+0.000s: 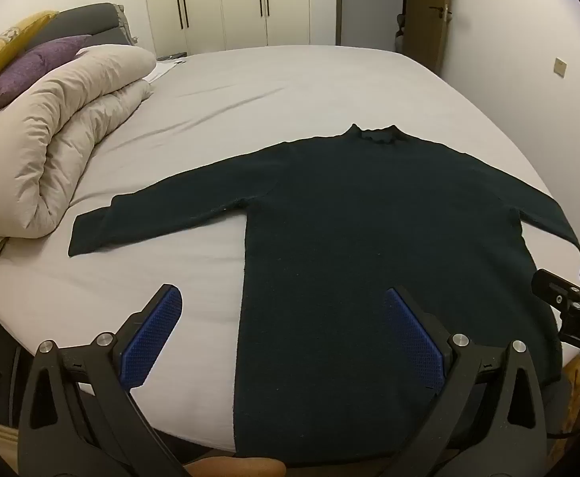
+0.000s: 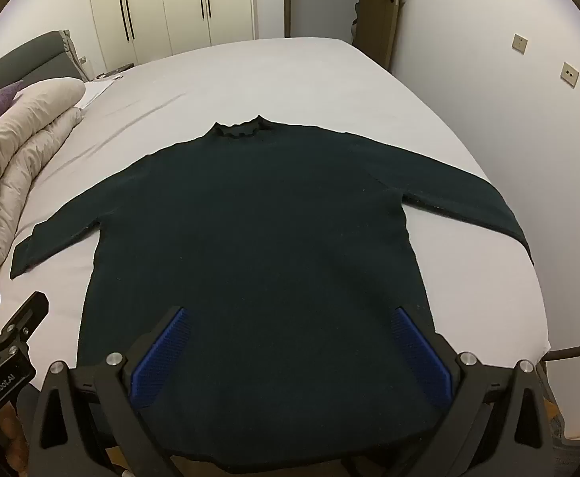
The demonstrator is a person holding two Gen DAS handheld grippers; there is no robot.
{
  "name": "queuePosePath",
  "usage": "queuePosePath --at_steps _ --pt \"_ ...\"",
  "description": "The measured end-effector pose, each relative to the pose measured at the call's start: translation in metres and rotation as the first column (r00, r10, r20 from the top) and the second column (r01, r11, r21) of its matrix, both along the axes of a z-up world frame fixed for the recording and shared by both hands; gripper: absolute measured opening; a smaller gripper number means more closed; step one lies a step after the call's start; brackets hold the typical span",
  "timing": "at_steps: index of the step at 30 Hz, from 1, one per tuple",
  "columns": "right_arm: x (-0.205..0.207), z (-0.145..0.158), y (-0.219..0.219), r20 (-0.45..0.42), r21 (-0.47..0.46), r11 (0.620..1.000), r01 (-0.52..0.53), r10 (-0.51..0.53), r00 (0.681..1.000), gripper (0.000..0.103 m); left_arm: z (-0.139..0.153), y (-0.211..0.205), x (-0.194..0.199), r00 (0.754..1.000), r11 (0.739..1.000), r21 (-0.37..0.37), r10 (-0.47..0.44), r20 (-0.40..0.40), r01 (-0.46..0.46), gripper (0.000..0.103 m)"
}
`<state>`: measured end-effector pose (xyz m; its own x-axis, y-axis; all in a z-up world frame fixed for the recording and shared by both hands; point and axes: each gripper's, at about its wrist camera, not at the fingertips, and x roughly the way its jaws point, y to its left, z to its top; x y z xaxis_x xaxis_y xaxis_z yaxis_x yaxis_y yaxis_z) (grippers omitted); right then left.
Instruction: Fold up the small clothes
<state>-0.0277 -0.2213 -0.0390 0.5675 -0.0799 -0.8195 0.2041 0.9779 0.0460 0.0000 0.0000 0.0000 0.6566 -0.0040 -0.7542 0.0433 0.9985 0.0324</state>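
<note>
A dark green long-sleeved sweater (image 1: 369, 218) lies flat on the bed with both sleeves spread out and its collar pointing away from me; it also shows in the right wrist view (image 2: 258, 218). My left gripper (image 1: 284, 298) is open and empty, held above the sweater's lower left edge near the hem. My right gripper (image 2: 290, 318) is open and empty above the sweater's lower middle. The right gripper also shows at the right edge of the left wrist view (image 1: 568, 298), and the left gripper at the left edge of the right wrist view (image 2: 7, 330).
The bed has a pale grey sheet (image 1: 250, 91). A rolled beige duvet (image 1: 51, 131) lies at the left with purple (image 1: 31, 63) and yellow (image 1: 7, 43) pillows behind it. Wardrobes (image 2: 162, 4) and a door (image 1: 429, 12) stand beyond. A wall (image 2: 528, 119) runs along the bed's right side.
</note>
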Motion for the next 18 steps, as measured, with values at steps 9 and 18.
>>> queuePosePath --at_steps 9,18 --pt "0.0 0.0 -0.001 -0.005 -0.001 1.0 -0.009 0.009 1.0 0.103 0.0 0.0 -0.001 1.0 1.0 -0.009 0.003 -0.004 -0.003 0.103" --pt "0.0 -0.003 0.008 -0.008 -0.012 1.0 -0.011 0.01 1.0 0.103 -0.012 0.005 -0.008 1.0 1.0 -0.012 0.006 -0.004 -0.006 0.103"
